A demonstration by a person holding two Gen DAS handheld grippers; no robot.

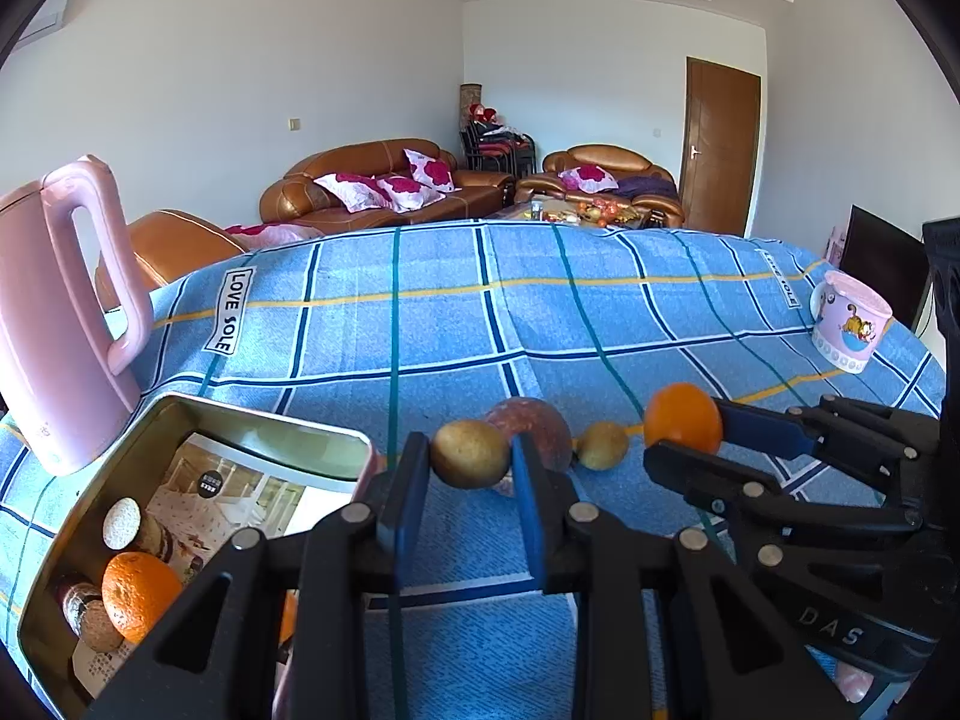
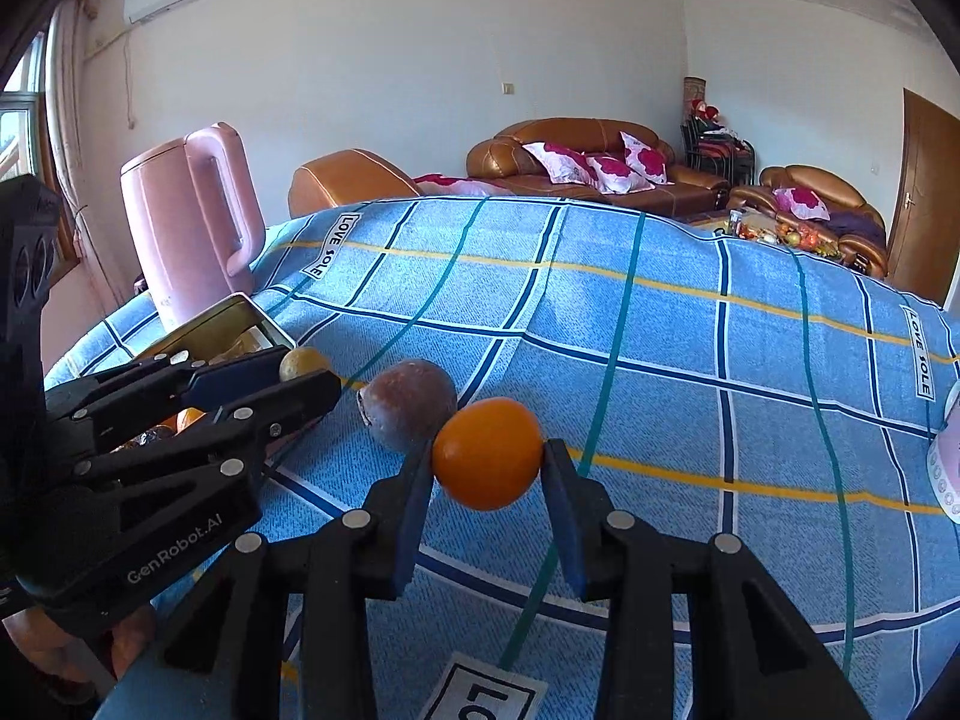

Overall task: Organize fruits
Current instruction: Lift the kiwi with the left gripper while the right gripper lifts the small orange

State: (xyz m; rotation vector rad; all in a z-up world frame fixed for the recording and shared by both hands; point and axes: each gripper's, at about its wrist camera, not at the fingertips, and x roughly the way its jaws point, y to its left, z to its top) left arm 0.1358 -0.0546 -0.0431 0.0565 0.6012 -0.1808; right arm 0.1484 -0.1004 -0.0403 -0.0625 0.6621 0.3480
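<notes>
My left gripper (image 1: pixel 469 456) is shut on a small yellow-brown fruit (image 1: pixel 468 455) just right of the open metal tin (image 1: pixel 180 417). The right wrist view shows the same grip (image 2: pixel 306 369) on that fruit (image 2: pixel 303 362). The tin holds an orange (image 1: pixel 139 594) and some round wrapped items. My right gripper (image 2: pixel 487 462) is shut on an orange (image 2: pixel 487 453), pads pressing both its sides; from the left wrist view this gripper (image 1: pixel 684 435) and its orange (image 1: pixel 684 425) are at the right. A reddish-brown fruit (image 1: pixel 540 423) (image 2: pixel 411 405) and a small yellow fruit (image 1: pixel 602 445) lie on the cloth between them.
A blue checked cloth (image 1: pixel 456 324) covers the table. A pink kettle (image 1: pixel 60 324) (image 2: pixel 192 222) stands behind the tin at the left. A pink cartoon mug (image 1: pixel 849 319) sits near the right edge. Brown sofas stand beyond the table.
</notes>
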